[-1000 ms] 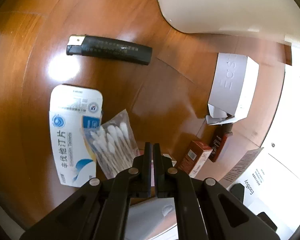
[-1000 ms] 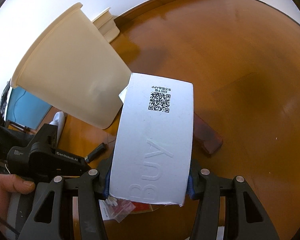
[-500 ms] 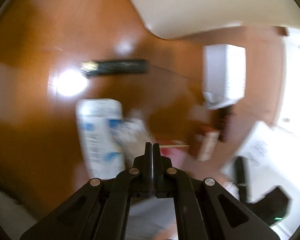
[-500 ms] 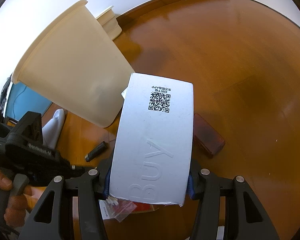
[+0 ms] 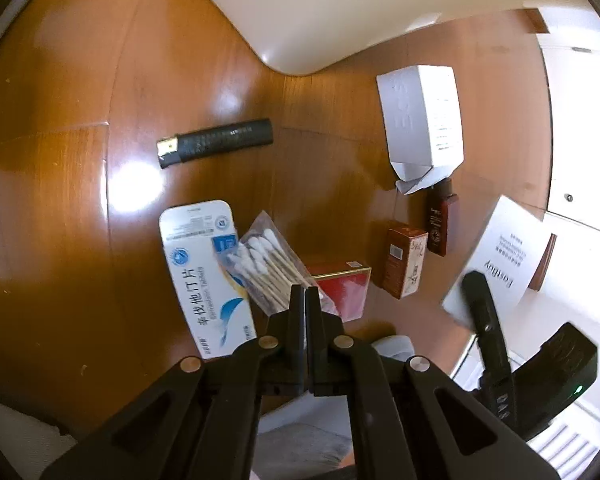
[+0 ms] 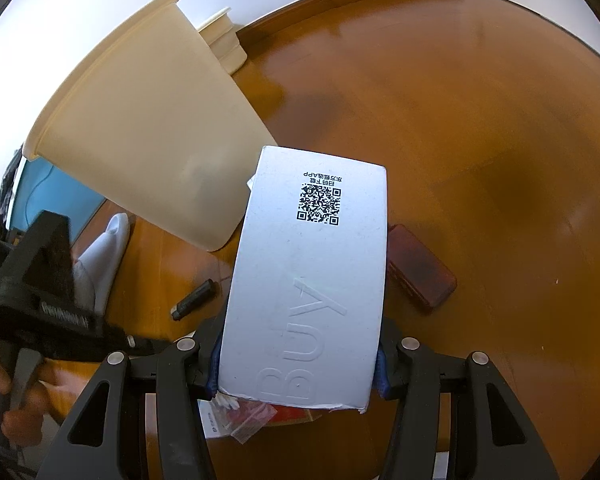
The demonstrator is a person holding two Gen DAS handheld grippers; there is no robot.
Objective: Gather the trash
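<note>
Clamped across a white box (image 6: 304,280) in the right gripper (image 6: 300,376), long axis pointing ahead; bin (image 6: 140,120) up-left. Left gripper (image 5: 305,300): jaws together, empty.

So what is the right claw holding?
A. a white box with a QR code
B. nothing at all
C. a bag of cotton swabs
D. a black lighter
A: in the right wrist view, the right claw is clamped on both sides of the white box with a QR code, lifted above the wooden floor, while the black lighter lies down on it.
</note>
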